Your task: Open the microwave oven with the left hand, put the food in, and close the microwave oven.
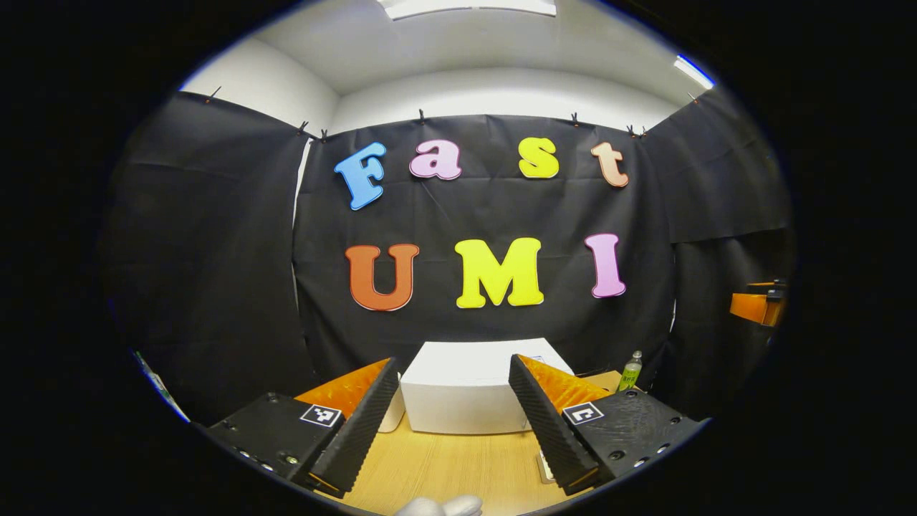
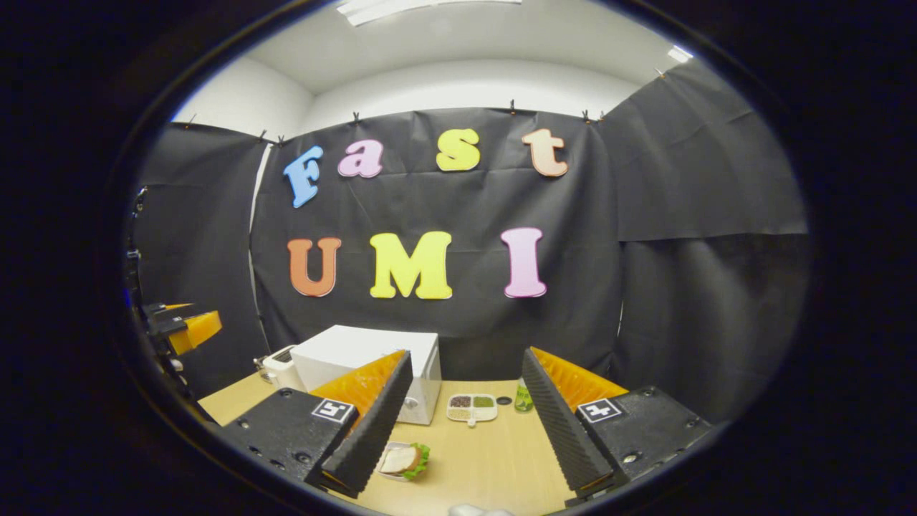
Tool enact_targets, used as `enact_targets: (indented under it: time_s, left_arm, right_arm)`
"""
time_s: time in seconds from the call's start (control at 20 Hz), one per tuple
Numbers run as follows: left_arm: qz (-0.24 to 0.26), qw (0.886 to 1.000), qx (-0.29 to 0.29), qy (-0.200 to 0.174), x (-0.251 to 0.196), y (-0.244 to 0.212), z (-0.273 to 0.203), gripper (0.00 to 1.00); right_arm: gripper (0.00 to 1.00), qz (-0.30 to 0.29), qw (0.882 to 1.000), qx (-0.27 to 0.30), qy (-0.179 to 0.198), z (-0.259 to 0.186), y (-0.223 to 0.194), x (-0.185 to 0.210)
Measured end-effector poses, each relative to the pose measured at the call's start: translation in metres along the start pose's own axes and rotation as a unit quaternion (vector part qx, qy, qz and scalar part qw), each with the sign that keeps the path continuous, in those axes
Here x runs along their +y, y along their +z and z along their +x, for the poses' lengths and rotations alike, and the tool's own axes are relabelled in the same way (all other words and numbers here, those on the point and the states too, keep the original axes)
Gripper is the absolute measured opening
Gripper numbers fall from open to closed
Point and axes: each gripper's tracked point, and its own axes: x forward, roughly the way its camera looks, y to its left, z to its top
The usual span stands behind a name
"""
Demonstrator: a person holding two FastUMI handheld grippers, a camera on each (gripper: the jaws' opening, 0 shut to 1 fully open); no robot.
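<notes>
The white microwave (image 1: 462, 390) stands at the back of the wooden table (image 1: 444, 466) with its door shut. My left gripper (image 1: 453, 365) hangs open in front of it, well short of it, with nothing between its fingers. In the right gripper view the microwave (image 2: 358, 355) is at the left. A sandwich on a small plate (image 2: 405, 459) lies on the table (image 2: 487, 466) in front of it. My right gripper (image 2: 467, 358) is open and empty, above and short of the sandwich. The left gripper (image 2: 179, 326) shows at the far left edge, the right gripper (image 1: 759, 304) at the far right edge.
A white toaster-like appliance (image 2: 281, 367) stands left of the microwave. A divided white tray (image 2: 471, 407) with food and a green bottle (image 2: 524, 398) stand to the microwave's right near the back wall; the bottle (image 1: 630, 370) is also in the left gripper view. A gloved hand (image 1: 440, 507) is at the bottom.
</notes>
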Motion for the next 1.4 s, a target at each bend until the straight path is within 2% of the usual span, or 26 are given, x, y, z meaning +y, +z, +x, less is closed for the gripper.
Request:
enact_targets:
  time_s: [0.05,0.15,0.2,0.25,0.3,0.6,0.75,1.0,1.05,1.1,1.4]
  left_arm:
    - [0.001,1.0,-0.001,0.0,0.001,0.0,0.002,0.96]
    - [0.002,1.0,-0.002,0.0,0.001,0.0,0.007,0.96]
    - [0.001,1.0,-0.004,0.001,0.001,-0.001,0.008,0.96]
    - [0.002,1.0,-0.005,0.001,0.002,0.0,0.011,0.96]
    - [0.002,1.0,-0.005,-0.001,0.001,-0.002,0.013,0.96]
    - [0.005,1.0,0.0,-0.011,-0.013,-0.022,0.036,0.96]
    - [-0.005,1.0,-0.02,-0.022,-0.033,-0.039,0.058,0.96]
    - [-0.005,0.998,0.007,-0.066,-0.09,-0.108,0.104,0.96]
    - [-0.005,0.997,0.02,-0.071,-0.102,-0.126,0.112,0.96]
    - [-0.002,0.997,0.027,-0.077,-0.112,-0.14,0.123,0.96]
    - [0.008,0.991,0.088,-0.098,-0.166,-0.226,0.188,0.96]
  right_arm:
    - [0.98,0.0,1.0,0.0,0.0,0.002,0.001,0.0]
    - [0.98,0.0,1.0,-0.001,0.002,0.004,0.002,0.003]
    - [0.92,0.0,1.0,-0.002,0.003,0.005,0.003,0.003]
    - [0.92,-0.001,1.0,-0.001,0.001,0.006,0.004,0.002]
    - [0.98,-0.002,1.0,-0.001,0.0,0.007,0.002,0.001]
    - [0.98,0.0,1.0,0.009,-0.009,0.012,-0.003,-0.009]
    - [0.98,-0.006,1.0,0.01,-0.018,0.012,-0.003,-0.02]
    - [0.98,-0.012,0.999,0.021,-0.031,0.011,-0.007,-0.033]
    - [0.98,-0.016,0.999,0.026,-0.033,0.011,-0.008,-0.036]
    - [0.92,-0.021,0.999,0.029,-0.035,0.01,-0.01,-0.039]
    - [0.92,-0.036,0.996,0.04,-0.065,0.007,-0.017,-0.058]
